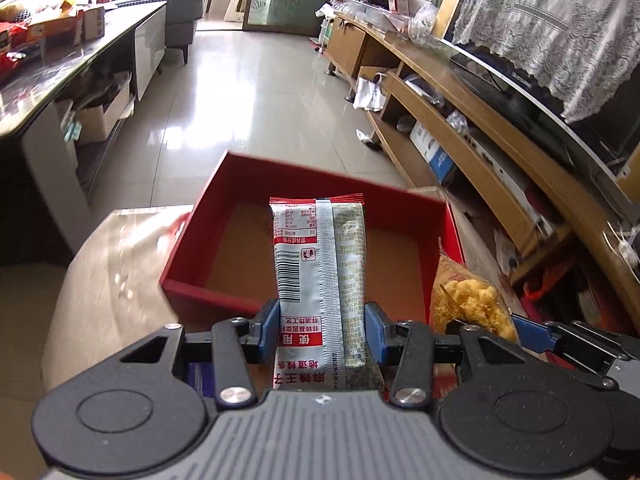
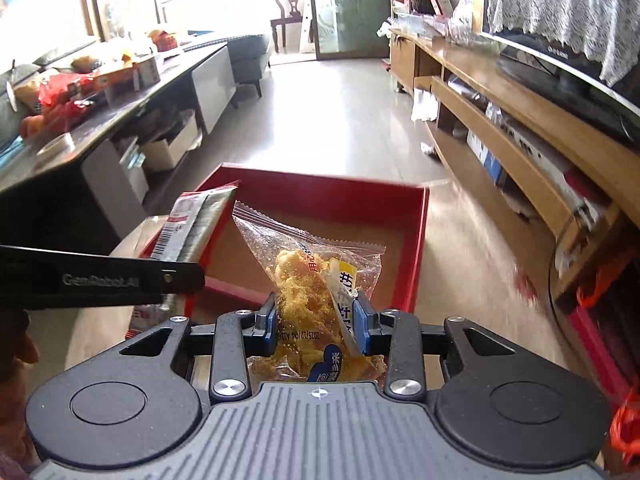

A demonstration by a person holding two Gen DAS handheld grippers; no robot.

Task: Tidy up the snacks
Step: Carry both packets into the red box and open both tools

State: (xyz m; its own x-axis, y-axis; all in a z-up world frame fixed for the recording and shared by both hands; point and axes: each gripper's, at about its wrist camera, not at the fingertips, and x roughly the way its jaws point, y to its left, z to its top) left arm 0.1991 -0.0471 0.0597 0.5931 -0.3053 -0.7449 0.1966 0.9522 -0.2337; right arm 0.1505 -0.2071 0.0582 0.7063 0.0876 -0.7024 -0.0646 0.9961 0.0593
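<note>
1. Far left of both frames: long dark counter (image 2: 120,108) piled with more packets and boxes, too blurry to name. No telling if those count toward the job.
2. Left gripper (image 1: 322,330) clamped snug on a silver-and-red snack packet (image 1: 318,256), blue pads pinching its lower half. Packet sticking up in the middle of the left wrist frame, over the red box (image 1: 200,220), not dropped in yet.
3. Red box centre frame, on a pale table (image 1: 100,272). Brown floor of it looks bare so far, so probably early days.
4. Right gripper (image 2: 315,318) squeezed narrow on a clear bag of yellow crispy snack (image 2: 304,272), hanging above the box's near edge in the right wrist frame.
5. Still to do, guessing: lower both in, let go, then grab whatever else needs sorting.
6. Right edge: wooden TV stand (image 2: 520,120), just background.
</note>
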